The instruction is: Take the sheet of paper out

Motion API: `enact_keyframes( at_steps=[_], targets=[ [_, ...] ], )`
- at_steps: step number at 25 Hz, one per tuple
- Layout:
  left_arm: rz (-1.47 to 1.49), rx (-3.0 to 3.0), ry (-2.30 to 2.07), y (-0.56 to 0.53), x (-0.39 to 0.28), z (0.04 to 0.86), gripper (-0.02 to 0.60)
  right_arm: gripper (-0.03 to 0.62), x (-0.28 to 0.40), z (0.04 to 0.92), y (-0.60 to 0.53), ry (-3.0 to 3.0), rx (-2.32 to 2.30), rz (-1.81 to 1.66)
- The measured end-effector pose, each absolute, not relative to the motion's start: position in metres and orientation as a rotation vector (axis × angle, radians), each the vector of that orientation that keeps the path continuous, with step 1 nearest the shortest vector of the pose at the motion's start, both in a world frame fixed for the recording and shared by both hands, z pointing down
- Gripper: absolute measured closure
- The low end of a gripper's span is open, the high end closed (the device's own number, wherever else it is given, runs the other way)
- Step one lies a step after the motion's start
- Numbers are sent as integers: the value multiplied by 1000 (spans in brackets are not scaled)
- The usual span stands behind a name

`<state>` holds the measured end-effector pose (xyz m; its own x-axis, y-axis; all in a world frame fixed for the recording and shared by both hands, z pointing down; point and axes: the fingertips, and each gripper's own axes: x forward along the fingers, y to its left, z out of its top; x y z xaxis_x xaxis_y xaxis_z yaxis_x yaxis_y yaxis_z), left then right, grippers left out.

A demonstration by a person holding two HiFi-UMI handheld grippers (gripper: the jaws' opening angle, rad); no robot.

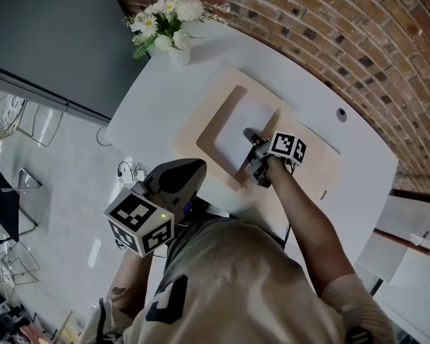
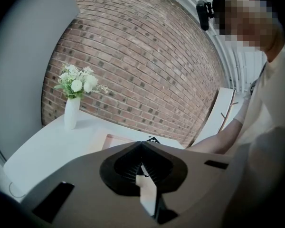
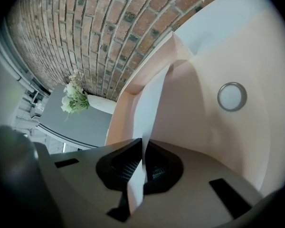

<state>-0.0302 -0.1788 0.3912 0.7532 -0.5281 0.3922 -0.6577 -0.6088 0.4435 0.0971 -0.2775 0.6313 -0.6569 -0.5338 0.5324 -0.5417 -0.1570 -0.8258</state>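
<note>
A pale pink folder (image 1: 201, 145) lies open on the white table (image 1: 150, 99), with the white sheet of paper (image 1: 233, 131) inside it. My right gripper (image 1: 249, 136) reaches over the folder's near side and is shut on the sheet's edge. In the right gripper view the paper (image 3: 152, 103) runs edge-on from the folder (image 3: 204, 75) into the closed jaws of the right gripper (image 3: 145, 144). My left gripper (image 1: 199, 167) hangs off the table's near edge, close to my body, shut and holding nothing. The left gripper (image 2: 141, 144) points across the table toward the wall.
A white vase of flowers (image 1: 173, 27) stands at the table's far left corner, also in the left gripper view as the vase (image 2: 72, 103). A round snap (image 3: 232, 96) sits on the folder. A brick wall (image 1: 330, 27) backs the table. Wire chairs (image 1: 7, 213) stand on the floor at left.
</note>
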Motion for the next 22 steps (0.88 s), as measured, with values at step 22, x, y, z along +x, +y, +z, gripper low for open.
enact_keyframes(
  at_steps=[22],
  targets=[
    [260, 2422, -797, -171, -28, 388, 568, 569, 144, 606, -251, -2059, 1385, 1866]
  ],
)
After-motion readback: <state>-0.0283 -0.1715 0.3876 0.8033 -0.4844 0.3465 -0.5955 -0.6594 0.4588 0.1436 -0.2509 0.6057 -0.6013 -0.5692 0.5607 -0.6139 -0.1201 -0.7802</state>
